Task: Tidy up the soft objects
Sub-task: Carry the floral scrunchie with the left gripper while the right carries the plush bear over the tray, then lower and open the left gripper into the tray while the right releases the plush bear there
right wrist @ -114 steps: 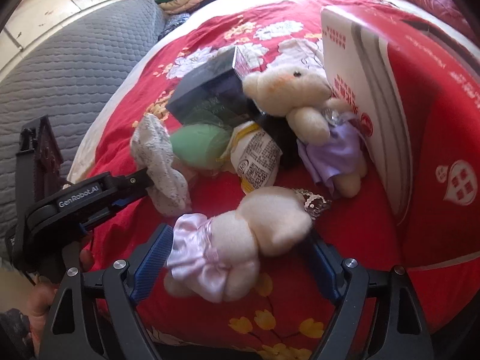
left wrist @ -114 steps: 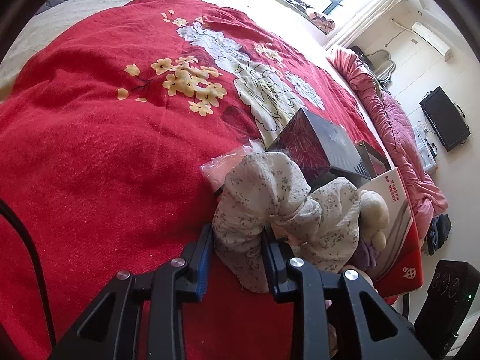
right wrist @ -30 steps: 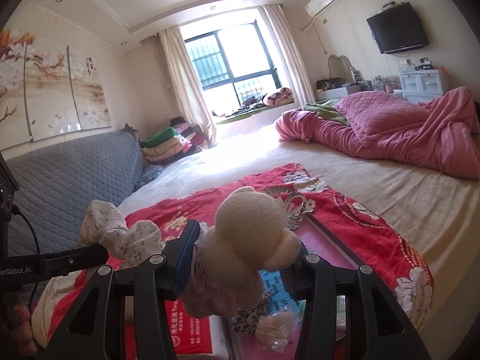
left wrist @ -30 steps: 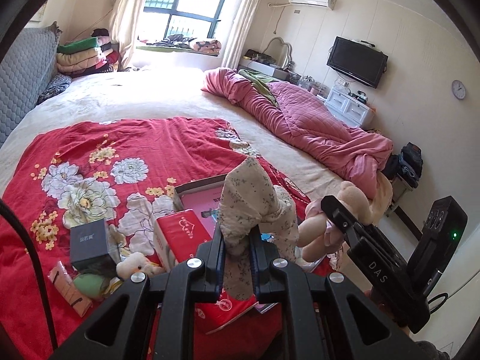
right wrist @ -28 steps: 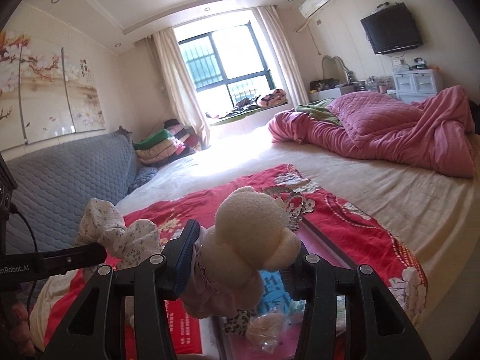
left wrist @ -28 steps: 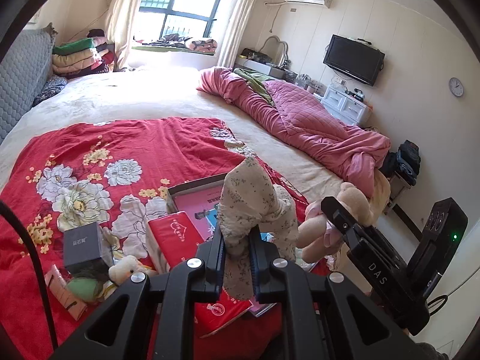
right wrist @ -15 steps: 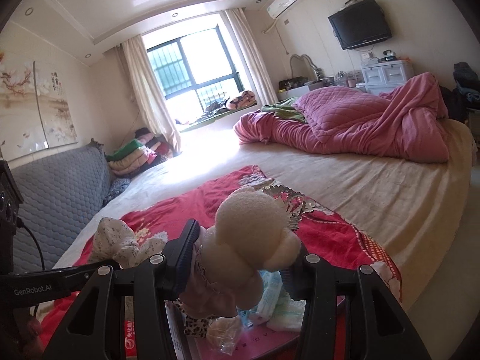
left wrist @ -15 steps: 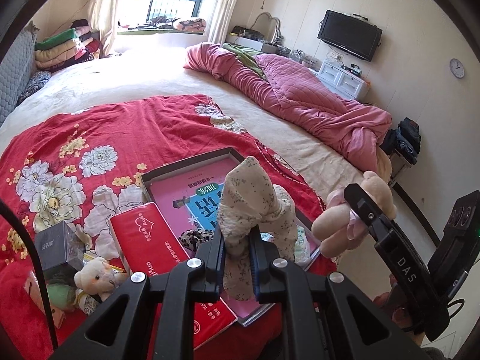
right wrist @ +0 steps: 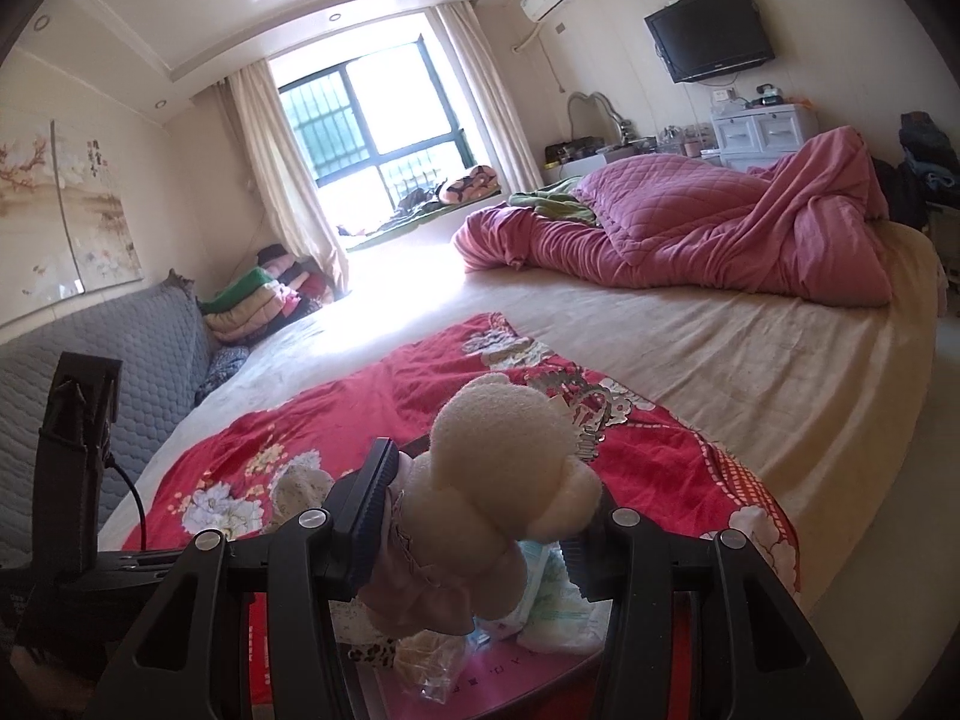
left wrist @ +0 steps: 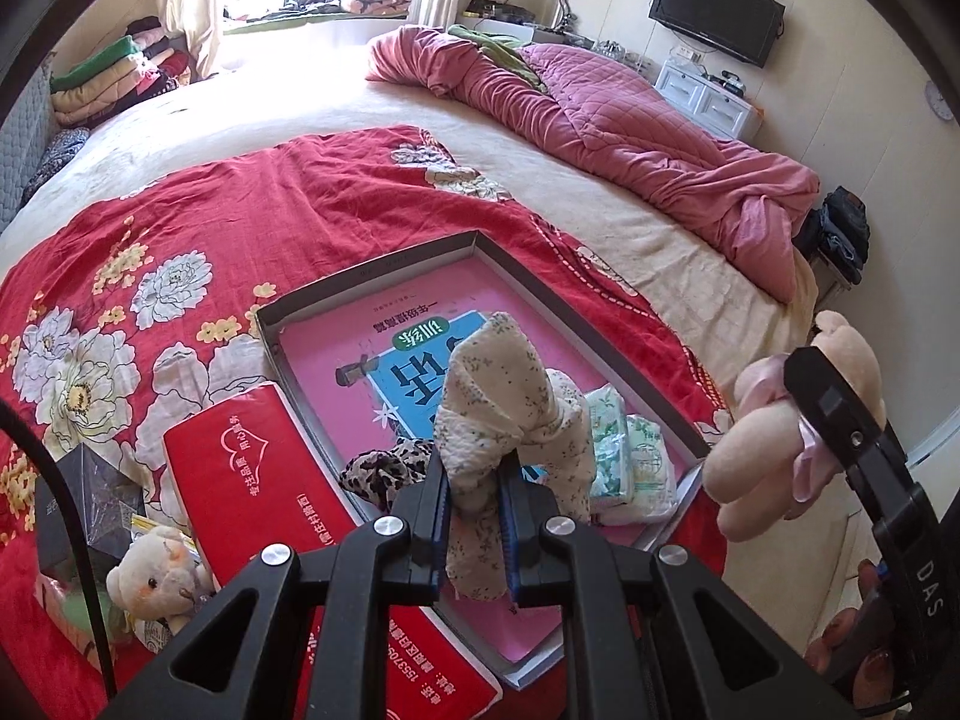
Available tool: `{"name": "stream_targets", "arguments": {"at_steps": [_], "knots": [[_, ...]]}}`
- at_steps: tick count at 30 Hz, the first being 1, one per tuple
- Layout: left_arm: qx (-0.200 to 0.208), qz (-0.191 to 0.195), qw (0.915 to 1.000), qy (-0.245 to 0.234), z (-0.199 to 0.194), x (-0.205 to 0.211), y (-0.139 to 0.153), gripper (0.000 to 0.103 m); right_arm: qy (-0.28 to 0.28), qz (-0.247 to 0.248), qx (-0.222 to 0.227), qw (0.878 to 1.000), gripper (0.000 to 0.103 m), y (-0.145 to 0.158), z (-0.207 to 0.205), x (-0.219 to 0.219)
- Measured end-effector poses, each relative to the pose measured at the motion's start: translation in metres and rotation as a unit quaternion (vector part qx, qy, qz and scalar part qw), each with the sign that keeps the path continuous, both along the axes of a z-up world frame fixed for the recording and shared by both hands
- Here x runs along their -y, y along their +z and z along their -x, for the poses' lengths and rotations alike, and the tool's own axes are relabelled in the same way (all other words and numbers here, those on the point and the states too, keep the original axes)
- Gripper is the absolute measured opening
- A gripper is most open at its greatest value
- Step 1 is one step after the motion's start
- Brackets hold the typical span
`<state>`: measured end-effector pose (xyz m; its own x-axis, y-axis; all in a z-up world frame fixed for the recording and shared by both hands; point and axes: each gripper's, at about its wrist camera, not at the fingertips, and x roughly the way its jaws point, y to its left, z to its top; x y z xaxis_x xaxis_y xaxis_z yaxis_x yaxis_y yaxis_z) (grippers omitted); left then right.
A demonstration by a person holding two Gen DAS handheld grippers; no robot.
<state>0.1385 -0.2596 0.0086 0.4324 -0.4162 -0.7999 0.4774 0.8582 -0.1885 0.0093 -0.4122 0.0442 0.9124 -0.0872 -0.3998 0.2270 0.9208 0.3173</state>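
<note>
My left gripper [left wrist: 474,498] is shut on a floral cream cloth [left wrist: 504,402] and holds it above the open grey box [left wrist: 360,276]. The box has a pink book inside, plus a leopard-print cloth [left wrist: 384,471] and tissue packs [left wrist: 630,456]. My right gripper [right wrist: 474,516] is shut on a cream teddy bear in a pink dress [right wrist: 498,480], held above the box's near right corner; the bear also shows in the left wrist view [left wrist: 780,420]. A second teddy bear [left wrist: 156,582] lies on the red floral bedspread [left wrist: 180,222] at lower left.
A red box lid [left wrist: 270,516] leans beside the box. A dark small box [left wrist: 84,492] and a green item [left wrist: 78,618] lie by the second bear. A pink quilt [left wrist: 600,126] is heaped on the far side of the bed. A grey headboard [right wrist: 90,372] is at left.
Both grippers have lifted their soft items off the bedspread and carried them over to the open box. In the last half second both dropped lower toward the box.
</note>
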Motion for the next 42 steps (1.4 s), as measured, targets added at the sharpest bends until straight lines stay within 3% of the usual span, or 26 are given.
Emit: {"name": "stream_targets", "arguments": {"at_steps": [9,15,34,42], "knots": [[-0.019,-0.025,0.9995,0.009,-0.019,0.005,-0.023,0.015,0.01,0.004,-0.09,0.996,0.051,-0.03,-0.019,0.004],[-0.03,-0.022,0.9991,0.02,-0.028,0.002,-0.032,0.015,0.022,0.019,-0.147,0.989,0.051,-0.055,-0.031,0.002],[-0.036,-0.024,0.9988,0.024,-0.036,0.006,-0.04,0.015,0.076,0.079,-0.144,0.983,0.051,-0.073,-0.056,-0.023],[-0.043,-0.03,0.9984,0.02,-0.036,0.01,-0.045,0.015,0.089,0.05,-0.161,0.982,0.052,-0.083,-0.056,-0.018]]}}
